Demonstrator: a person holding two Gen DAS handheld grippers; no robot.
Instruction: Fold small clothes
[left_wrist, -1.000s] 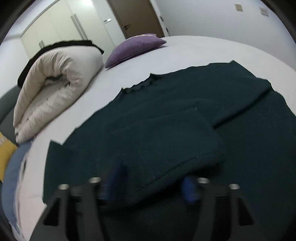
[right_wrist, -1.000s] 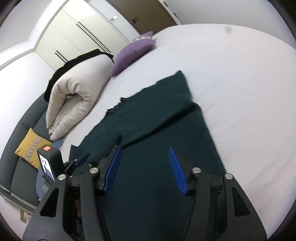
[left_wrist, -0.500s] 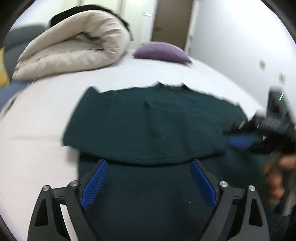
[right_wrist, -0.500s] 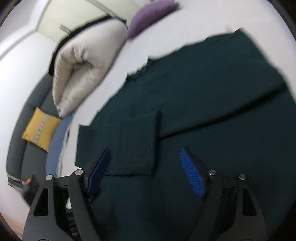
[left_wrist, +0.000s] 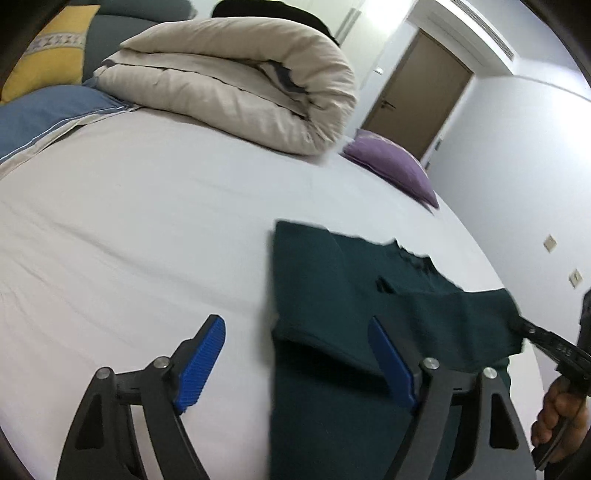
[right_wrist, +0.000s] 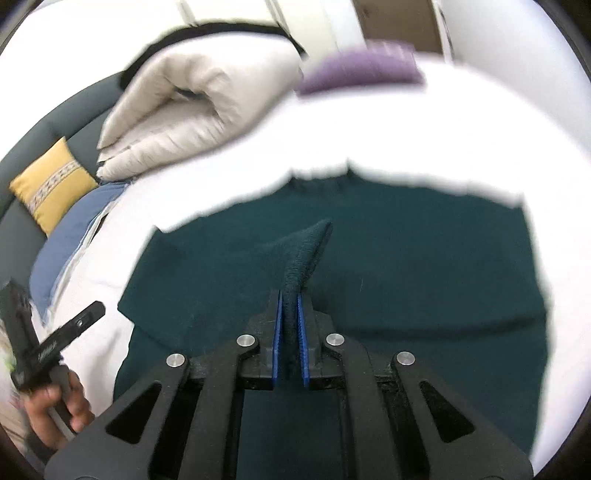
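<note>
Right wrist view: your right gripper (right_wrist: 290, 332) pinches fold of dark green sweater (right_wrist: 406, 266), pads tight on cloth, low in middle. Sweater lies on white bed (left_wrist: 129, 229). Left wrist view: your left gripper (left_wrist: 299, 362) closing, holds nothing, sweater edge between pads.

the right gripper (right_wrist: 289, 325) points down with its blue pads pressed together on a raised fold of the sweater (right_wrist: 406, 266). the left gripper (left_wrist: 301, 363) hangs with jaws wide and closing, its right pad (left_wrist: 391, 363) over the cloth, gripping nothing.
</note>
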